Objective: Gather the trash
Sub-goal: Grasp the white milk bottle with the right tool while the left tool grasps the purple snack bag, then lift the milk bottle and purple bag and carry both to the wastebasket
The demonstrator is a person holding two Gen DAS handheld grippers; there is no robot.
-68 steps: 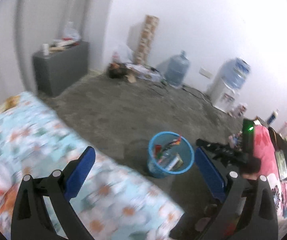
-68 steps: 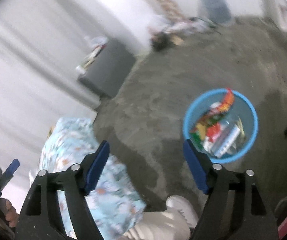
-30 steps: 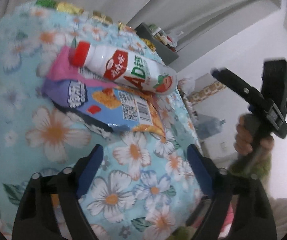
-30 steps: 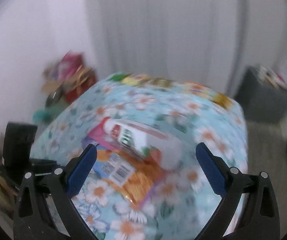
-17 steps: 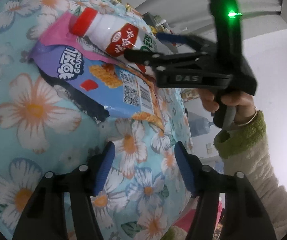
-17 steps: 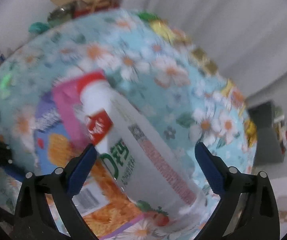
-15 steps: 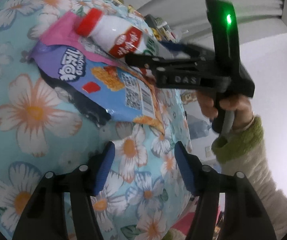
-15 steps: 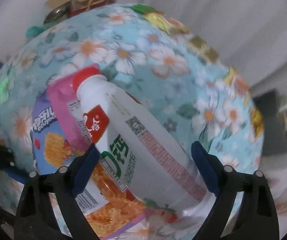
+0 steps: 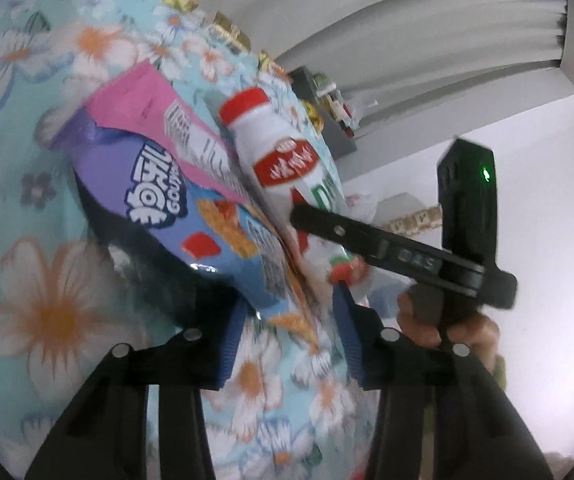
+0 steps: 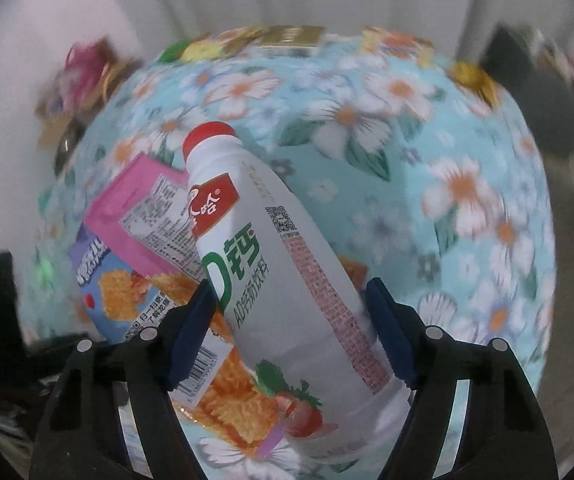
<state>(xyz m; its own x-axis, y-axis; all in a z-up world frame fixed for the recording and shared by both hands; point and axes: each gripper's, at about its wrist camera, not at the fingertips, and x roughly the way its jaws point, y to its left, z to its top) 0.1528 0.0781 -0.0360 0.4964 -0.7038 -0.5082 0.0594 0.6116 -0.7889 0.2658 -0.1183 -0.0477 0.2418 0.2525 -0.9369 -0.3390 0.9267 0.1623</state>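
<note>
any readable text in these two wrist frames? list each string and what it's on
"GOUYA": purple snack bag, under large white Chinese characters.
"钙" and "AD钙奶饮料": white bottle, green print; the last characters are uncertain.
"哈": the bottle's red label; rest of the logo unclear.
"DAS": body of the right gripper, appearing mirrored.
Too small or blurred: pink packet panel, barcode digits, QR codes, the bottle's red fine print.
</note>
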